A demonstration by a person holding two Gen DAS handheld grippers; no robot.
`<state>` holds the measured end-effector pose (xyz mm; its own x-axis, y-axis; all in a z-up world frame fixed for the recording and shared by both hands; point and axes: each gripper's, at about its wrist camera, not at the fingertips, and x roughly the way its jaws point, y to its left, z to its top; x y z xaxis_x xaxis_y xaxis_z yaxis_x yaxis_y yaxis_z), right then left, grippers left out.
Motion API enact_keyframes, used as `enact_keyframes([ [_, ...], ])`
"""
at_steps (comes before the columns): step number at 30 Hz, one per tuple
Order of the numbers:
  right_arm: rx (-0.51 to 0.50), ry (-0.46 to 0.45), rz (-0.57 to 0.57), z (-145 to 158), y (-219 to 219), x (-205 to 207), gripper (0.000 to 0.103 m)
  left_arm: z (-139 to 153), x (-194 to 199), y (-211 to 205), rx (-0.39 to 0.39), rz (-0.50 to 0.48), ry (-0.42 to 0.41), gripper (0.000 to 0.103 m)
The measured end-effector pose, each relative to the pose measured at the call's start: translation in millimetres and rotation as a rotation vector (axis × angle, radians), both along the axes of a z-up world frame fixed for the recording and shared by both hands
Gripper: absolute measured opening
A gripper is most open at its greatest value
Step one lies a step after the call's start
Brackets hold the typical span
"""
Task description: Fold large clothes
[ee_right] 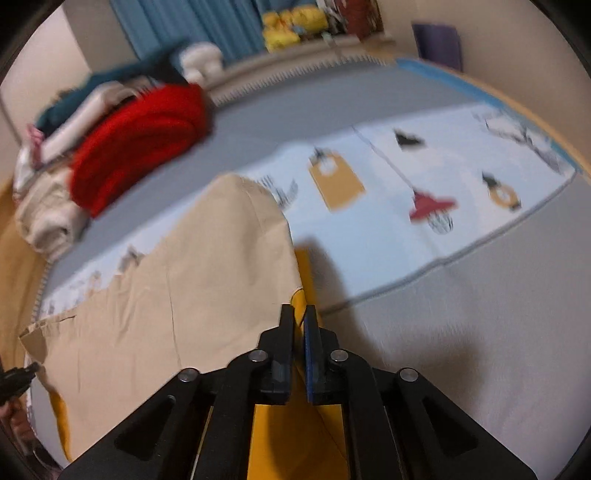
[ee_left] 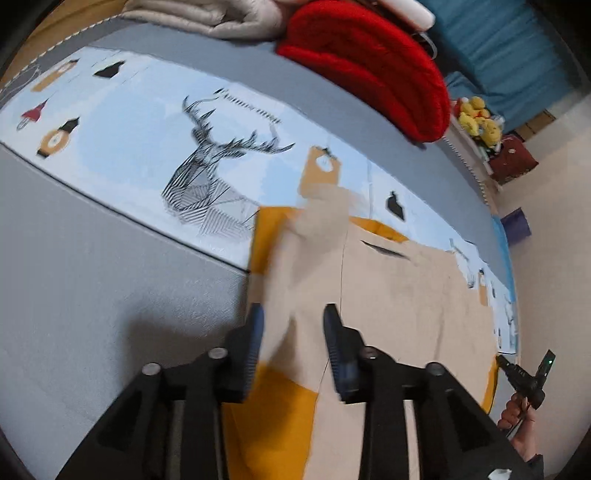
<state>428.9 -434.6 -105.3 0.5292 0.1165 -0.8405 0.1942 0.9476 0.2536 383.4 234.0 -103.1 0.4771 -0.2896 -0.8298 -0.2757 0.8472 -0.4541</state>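
Observation:
A large beige garment with mustard-yellow panels (ee_left: 388,295) lies spread on the bed; it also shows in the right wrist view (ee_right: 166,295). My left gripper (ee_left: 293,314) is open, its fingers apart just above the beige cloth near a blurred, raised fold (ee_left: 321,218). My right gripper (ee_right: 300,317) is shut on the garment's edge where beige meets yellow (ee_right: 297,295), with yellow cloth (ee_right: 288,435) hanging under the jaws. The other hand-held gripper (ee_left: 524,373) shows at the right edge of the left wrist view.
The bed has a grey cover (ee_left: 92,277) and a light-blue printed sheet with a deer head (ee_left: 207,177). A red knit bundle (ee_left: 369,62) and folded beige bedding (ee_left: 207,18) lie at the far side. Yellow plush toys (ee_left: 480,122) and blue curtains (ee_right: 192,26) stand beyond.

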Motion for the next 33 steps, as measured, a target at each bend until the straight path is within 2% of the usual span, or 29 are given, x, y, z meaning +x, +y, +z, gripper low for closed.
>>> enact_keyframes([
  [1,0.002,0.044,0.0,-8.4,-1.0,3.0,0.016,-2.8,-1.5,1.5,0.0,0.002,0.017,0.038],
  [3,0.015,0.127,0.007,-23.3,-4.1,3.5,0.03,-13.8,-3.6,6.5,-0.025,0.002,0.072,0.038],
  [6,0.014,0.167,0.023,-31.0,-7.2,0.1,0.032,-26.2,-5.2,5.0,-0.025,-0.018,0.124,0.038],
  [10,-0.008,0.171,0.066,-31.3,-0.2,-2.0,0.032,-31.7,-2.8,-6.3,0.003,-0.066,0.131,0.038],
  [11,-0.016,0.169,0.079,-31.2,3.5,-3.0,0.027,-32.5,-1.7,-8.6,0.015,-0.071,0.13,0.036],
  [12,-0.027,0.168,0.086,-31.0,5.8,-3.1,0.017,-33.3,-1.1,-9.9,0.023,-0.072,0.128,0.036],
  [14,-0.051,0.153,0.098,-27.4,10.6,-4.7,0.011,-35.8,0.6,-10.4,0.033,-0.065,0.13,0.031],
  [15,-0.058,0.142,0.1,-25.1,11.9,-5.5,0.008,-37.1,1.3,-10.0,0.036,-0.062,0.133,0.023],
  [16,-0.06,0.132,0.1,-23.0,12.3,-5.2,0.007,-38.9,2.1,-10.2,0.026,-0.065,0.134,0.009],
  [18,-0.063,0.107,0.096,-17.3,13.2,-5.8,0.005,-36.6,2.8,-11.7,0.029,-0.073,0.122,0.004],
  [20,-0.067,0.064,0.081,-8.2,12.9,-6.2,0.004,-18.6,2.5,-15.0,0.078,-0.07,0.051,0.002],
  [23,-0.051,-0.113,0.033,28.6,13.3,-12.7,0.003,19.4,-2.0,-15.2,0.075,-0.041,-0.125,0.002],
  [25,-0.097,-0.23,0.031,53.8,23.3,-17.9,0.003,31.2,-2.4,-20.0,0.124,-0.024,-0.178,0.002],
  [27,-0.135,-0.253,0.017,57.5,29.8,-15.2,0.003,23.9,2.5,-20.8,0.151,-0.001,-0.145,0.002],
  [28,-0.138,-0.234,0.007,52.6,29.9,-10.3,0.003,18.9,5.5,-20.1,0.148,0.006,-0.125,0.002],
  [33,-0.175,-0.071,-0.003,8.5,29.0,14.1,0.003,-23.1,22.1,-22.8,0.156,0.006,0.019,0.002],
])
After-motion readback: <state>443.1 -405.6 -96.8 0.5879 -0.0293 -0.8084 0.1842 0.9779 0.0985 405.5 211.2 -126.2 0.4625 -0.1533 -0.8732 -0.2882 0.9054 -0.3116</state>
